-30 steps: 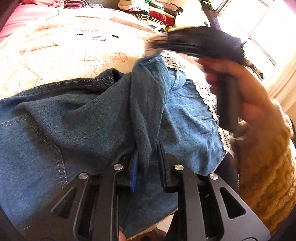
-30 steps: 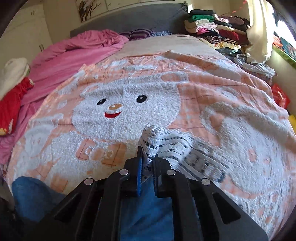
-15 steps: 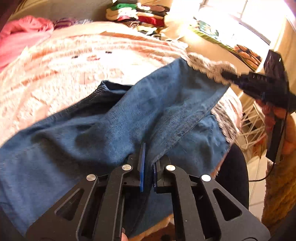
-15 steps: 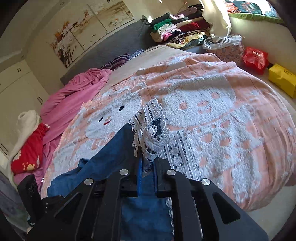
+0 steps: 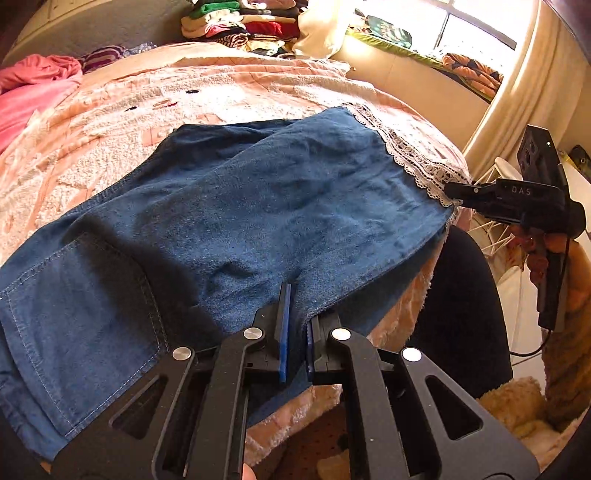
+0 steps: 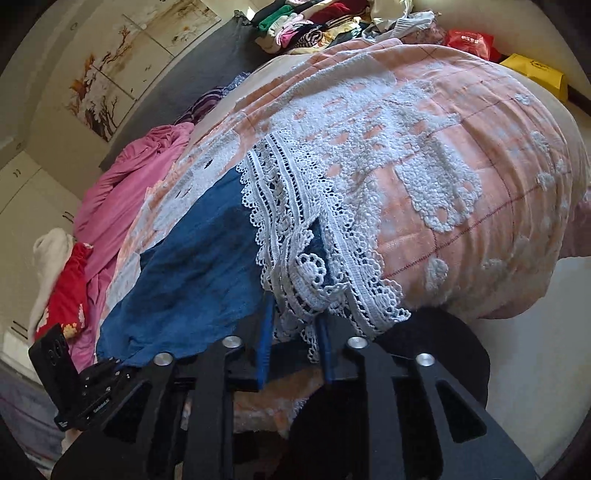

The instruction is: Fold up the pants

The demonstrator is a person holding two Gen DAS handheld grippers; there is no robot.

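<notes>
My left gripper [image 5: 295, 325] squeezes the blue jeans [image 5: 258, 206] on the bed [image 5: 110, 122]. My right gripper [image 6: 295, 347] has just been opening; its jaws stand apart around the lace hem [image 6: 306, 266].

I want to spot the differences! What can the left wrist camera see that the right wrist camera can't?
Only the left wrist view: a bright window, the jeans' stitched back pocket and the hand holding the right gripper.
Only the right wrist view: tree paintings and a yellow bag.
Both: the denim pants, their lace hem and the peach blanket.
</notes>
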